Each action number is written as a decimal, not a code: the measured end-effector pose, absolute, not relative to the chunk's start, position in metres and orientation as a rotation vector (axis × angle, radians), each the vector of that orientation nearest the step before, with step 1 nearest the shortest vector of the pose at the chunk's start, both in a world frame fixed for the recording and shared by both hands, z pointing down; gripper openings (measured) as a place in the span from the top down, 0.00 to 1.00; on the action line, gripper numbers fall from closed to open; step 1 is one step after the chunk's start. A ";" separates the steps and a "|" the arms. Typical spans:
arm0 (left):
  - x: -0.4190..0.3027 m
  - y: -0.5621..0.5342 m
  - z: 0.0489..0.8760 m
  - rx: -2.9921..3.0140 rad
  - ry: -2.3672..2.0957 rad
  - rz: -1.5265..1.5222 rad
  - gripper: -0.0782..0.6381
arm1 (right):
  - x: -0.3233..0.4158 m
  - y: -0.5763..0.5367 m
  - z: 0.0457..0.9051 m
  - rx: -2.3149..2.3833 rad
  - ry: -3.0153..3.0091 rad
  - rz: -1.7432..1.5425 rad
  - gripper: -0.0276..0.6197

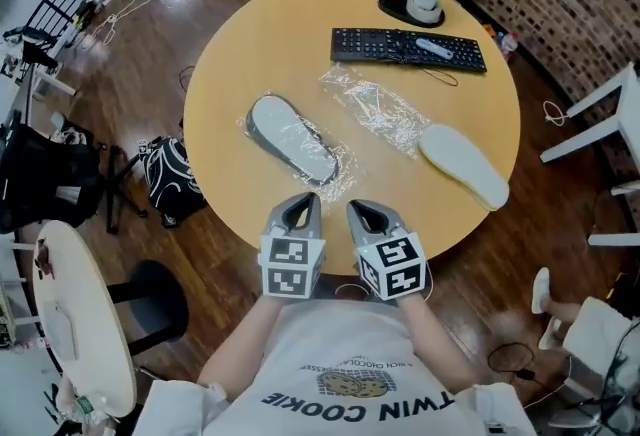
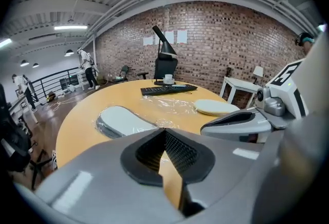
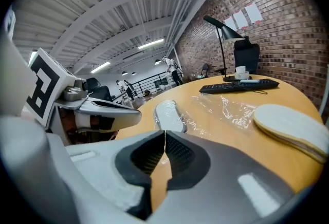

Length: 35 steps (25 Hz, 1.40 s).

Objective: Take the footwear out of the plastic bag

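Note:
On the round wooden table (image 1: 230, 64) lies a grey-soled white slipper (image 1: 292, 139) still wrapped in a clear plastic bag. To its right an empty, crumpled bag (image 1: 378, 109) lies flat. Beyond that a bare white slipper (image 1: 463, 164) rests near the table's right edge. My left gripper (image 1: 298, 214) and right gripper (image 1: 372, 217) hover side by side over the near edge, both shut and holding nothing. The bagged slipper (image 2: 121, 120) lies ahead of the left gripper (image 2: 164, 133). In the right gripper view it (image 3: 168, 115) lies just beyond the right gripper (image 3: 165, 135), and the bare slipper (image 3: 293, 125) is at the right.
A black keyboard (image 1: 408, 47) and a lamp base with a white cup (image 1: 425, 6) stand at the table's far side. A black-and-white bag (image 1: 172, 179) sits on the floor to the left. White chairs (image 1: 610, 124) stand at the right, and another white table (image 1: 85, 324) at the lower left.

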State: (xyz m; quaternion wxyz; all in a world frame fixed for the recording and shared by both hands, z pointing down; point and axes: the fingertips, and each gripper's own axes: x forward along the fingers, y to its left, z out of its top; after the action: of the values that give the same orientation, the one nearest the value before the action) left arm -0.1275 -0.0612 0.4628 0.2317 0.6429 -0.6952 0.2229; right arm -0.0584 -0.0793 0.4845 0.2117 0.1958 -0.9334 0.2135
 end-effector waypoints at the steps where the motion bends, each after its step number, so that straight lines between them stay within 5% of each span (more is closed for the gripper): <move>1: -0.136 -0.066 0.465 1.790 -1.884 0.632 0.89 | -0.063 -0.083 0.486 0.571 -2.585 0.615 0.95; 20: -0.354 -0.151 0.524 1.911 -1.708 0.921 0.89 | -0.097 -0.118 0.527 1.008 -2.345 1.000 0.92; 35: -0.409 -0.162 0.572 1.881 -1.634 1.057 0.89 | -0.104 -0.120 0.553 1.100 -2.260 1.285 0.87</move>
State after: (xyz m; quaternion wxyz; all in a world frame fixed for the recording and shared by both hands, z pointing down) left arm -0.4092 -0.1618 0.5721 0.2158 0.6787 -0.5895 0.3813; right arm -0.1036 -0.1197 0.5526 0.1586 0.3846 -0.7906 0.4494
